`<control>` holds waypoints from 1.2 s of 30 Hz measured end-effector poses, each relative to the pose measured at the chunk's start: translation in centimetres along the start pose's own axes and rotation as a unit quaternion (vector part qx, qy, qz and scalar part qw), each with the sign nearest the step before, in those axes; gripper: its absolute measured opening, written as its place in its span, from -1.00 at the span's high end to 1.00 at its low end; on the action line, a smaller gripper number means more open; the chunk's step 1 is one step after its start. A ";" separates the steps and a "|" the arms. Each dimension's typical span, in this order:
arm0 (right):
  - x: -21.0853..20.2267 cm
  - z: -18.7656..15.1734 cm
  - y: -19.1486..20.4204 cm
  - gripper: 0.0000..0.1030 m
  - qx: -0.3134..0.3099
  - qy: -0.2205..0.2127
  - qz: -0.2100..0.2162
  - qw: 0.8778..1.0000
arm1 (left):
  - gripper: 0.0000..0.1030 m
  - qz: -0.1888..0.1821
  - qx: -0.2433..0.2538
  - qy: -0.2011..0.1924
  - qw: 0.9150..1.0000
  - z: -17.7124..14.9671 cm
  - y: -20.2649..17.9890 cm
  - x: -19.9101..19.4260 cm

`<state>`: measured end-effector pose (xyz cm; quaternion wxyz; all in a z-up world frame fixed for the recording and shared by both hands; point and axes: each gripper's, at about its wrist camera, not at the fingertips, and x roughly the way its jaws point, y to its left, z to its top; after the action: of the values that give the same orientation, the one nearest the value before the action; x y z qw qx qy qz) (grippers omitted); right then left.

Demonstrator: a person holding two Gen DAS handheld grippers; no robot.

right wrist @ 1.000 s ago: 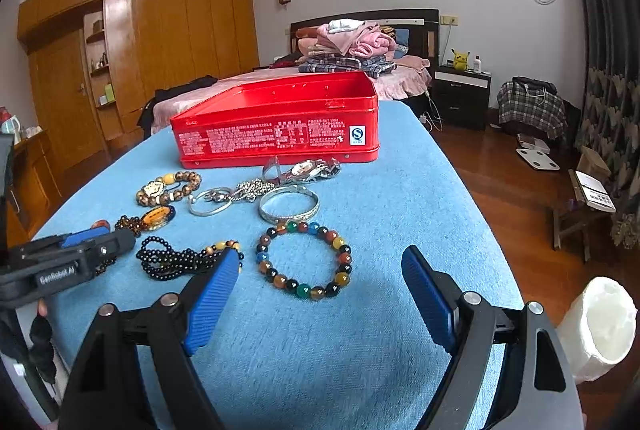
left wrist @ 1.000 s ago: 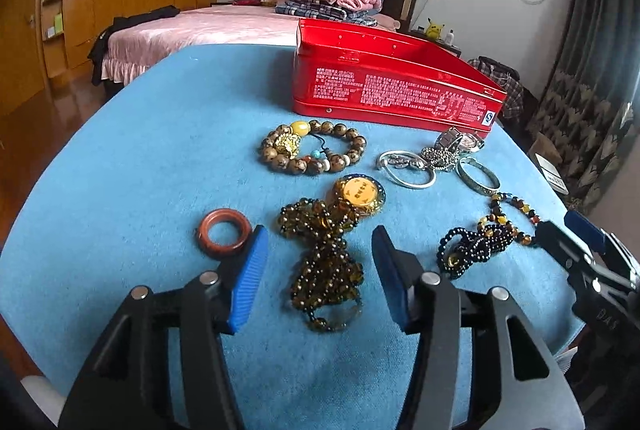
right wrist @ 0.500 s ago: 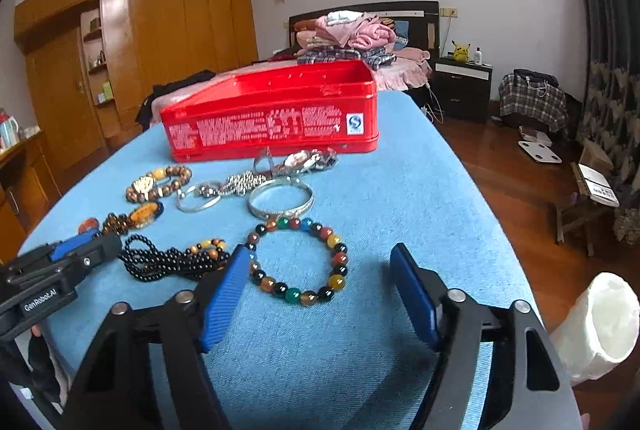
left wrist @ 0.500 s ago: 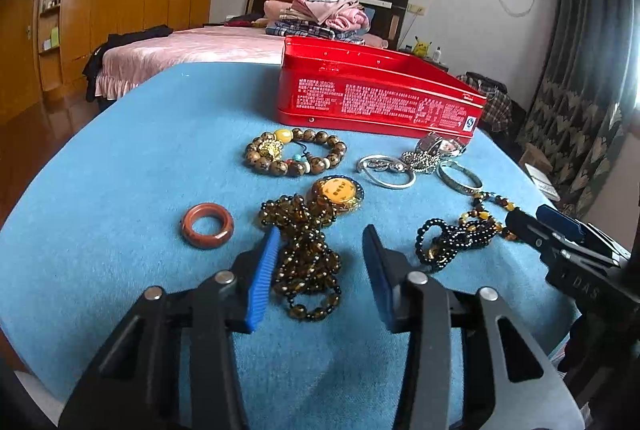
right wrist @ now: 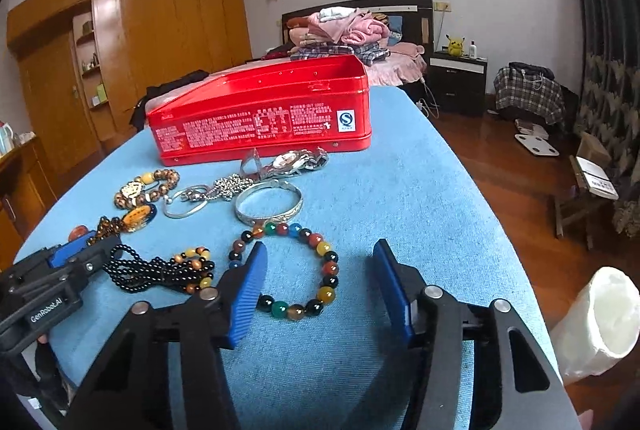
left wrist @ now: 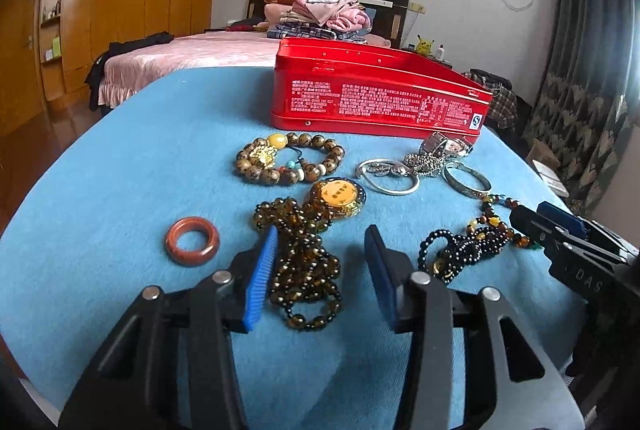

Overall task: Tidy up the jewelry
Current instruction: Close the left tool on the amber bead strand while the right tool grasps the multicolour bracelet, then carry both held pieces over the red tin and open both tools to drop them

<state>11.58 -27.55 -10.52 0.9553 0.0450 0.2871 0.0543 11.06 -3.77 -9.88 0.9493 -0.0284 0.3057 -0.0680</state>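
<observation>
Jewelry lies on a blue table in front of an open red tin (left wrist: 376,98) (right wrist: 260,114). My left gripper (left wrist: 322,238) is open, its fingers either side of a brown beaded necklace (left wrist: 306,266) with an amber pendant (left wrist: 338,196). A red-brown ring (left wrist: 192,240) lies to its left. My right gripper (right wrist: 320,258) is open around the near part of a multicoloured bead bracelet (right wrist: 320,270). A black bead strand (right wrist: 160,272) (left wrist: 460,250) lies between the two grippers.
A wooden bead bracelet (left wrist: 288,160), silver bangles (left wrist: 388,176) (right wrist: 268,204), a chain and a watch (right wrist: 292,160) lie near the tin. The table's right edge (right wrist: 500,230) drops to a wooden floor. A bed stands behind the table.
Both grippers have come lower and forward. The left one now straddles the brown necklace and has narrowed. The right one has narrowed around the multicoloured bracelet.
</observation>
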 end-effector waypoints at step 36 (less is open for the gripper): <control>-2.6 5.9 0.4 0.85 -0.018 -0.037 0.036 0.998 | 0.65 -0.038 -0.030 -0.050 0.998 6.6 -1.1 -1.9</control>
<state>12.68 -27.79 -4.19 0.9633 0.0399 0.2486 0.0925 13.31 -4.49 -3.36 0.9590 -0.0719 0.2581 -0.0930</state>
